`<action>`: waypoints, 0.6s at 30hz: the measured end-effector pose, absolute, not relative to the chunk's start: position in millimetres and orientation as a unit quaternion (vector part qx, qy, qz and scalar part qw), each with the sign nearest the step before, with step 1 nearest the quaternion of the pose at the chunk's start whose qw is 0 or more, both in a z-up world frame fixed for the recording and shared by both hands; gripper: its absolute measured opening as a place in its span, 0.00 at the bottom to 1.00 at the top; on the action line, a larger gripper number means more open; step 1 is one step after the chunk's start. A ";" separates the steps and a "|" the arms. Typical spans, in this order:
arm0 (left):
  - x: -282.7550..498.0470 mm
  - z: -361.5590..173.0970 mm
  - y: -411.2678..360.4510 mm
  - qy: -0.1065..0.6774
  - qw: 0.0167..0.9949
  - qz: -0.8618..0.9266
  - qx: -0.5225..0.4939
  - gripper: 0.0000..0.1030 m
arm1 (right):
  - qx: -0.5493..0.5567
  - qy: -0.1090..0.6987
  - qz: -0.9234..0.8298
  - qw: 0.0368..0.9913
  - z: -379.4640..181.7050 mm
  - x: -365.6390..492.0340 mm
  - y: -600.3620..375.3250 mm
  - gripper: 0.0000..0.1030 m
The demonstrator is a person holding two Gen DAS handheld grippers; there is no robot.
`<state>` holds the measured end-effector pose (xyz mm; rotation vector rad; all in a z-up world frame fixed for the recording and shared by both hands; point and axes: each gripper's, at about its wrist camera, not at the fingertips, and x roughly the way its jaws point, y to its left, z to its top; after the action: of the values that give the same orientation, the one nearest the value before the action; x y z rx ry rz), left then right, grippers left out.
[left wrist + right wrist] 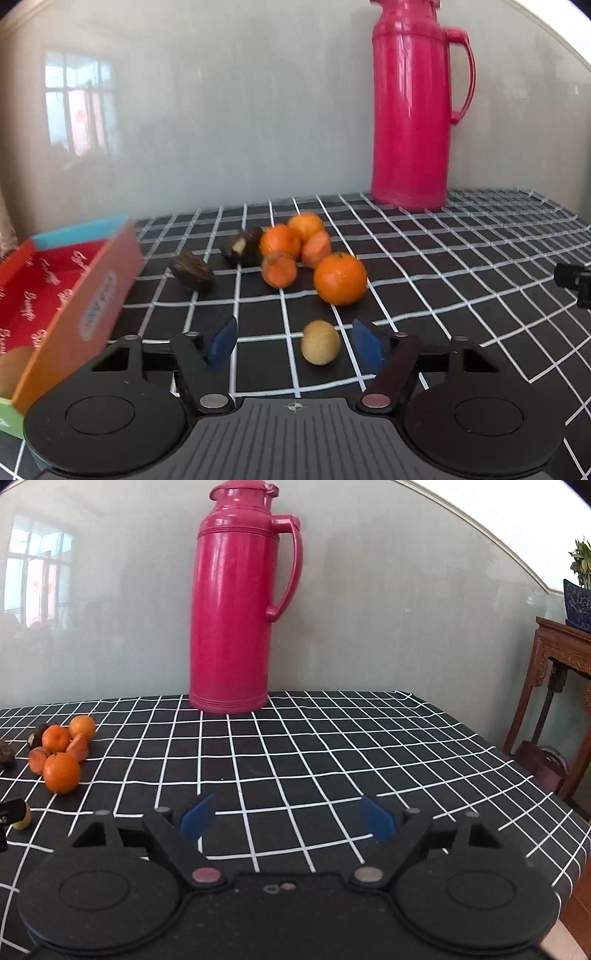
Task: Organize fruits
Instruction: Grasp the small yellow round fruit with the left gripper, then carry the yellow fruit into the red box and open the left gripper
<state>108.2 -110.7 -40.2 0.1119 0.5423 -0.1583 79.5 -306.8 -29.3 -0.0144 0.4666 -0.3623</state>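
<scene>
A small yellowish fruit [320, 342] is seen low in the left wrist frame, between the left gripper [293, 343] pads but nearer the right-hand one, untouched; its long axis runs roughly upright in frame. The jaws are released. The open box [92, 280] lies at left. The right gripper [289, 818], released and empty, is farther, over bare tablecloth [369, 746].

A pink thermos [231, 627] stands on the black checked tablecloth [332, 746] against the wall.
</scene>
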 end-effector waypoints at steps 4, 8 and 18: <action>118.2 -45.3 -107.4 0.299 0.950 -0.081 0.044 0.43 | -0.009 0.231 -0.180 0.956 -30.0 80.5 -309.3 0.83; 120.7 -48.0 -109.4 0.307 0.946 -0.091 0.042 0.27 | -0.010 0.234 -0.179 0.956 -31.4 81.0 -309.0 0.83; 104.5 -36.5 -105.1 0.281 0.954 -0.097 0.043 0.24 | -0.018 0.234 -0.172 0.957 -29.8 85.4 -291.8 0.83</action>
<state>104.5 -105.1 -36.5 0.0877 0.5711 -0.1976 85.4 -291.8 -29.8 -0.0374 0.4748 -0.3482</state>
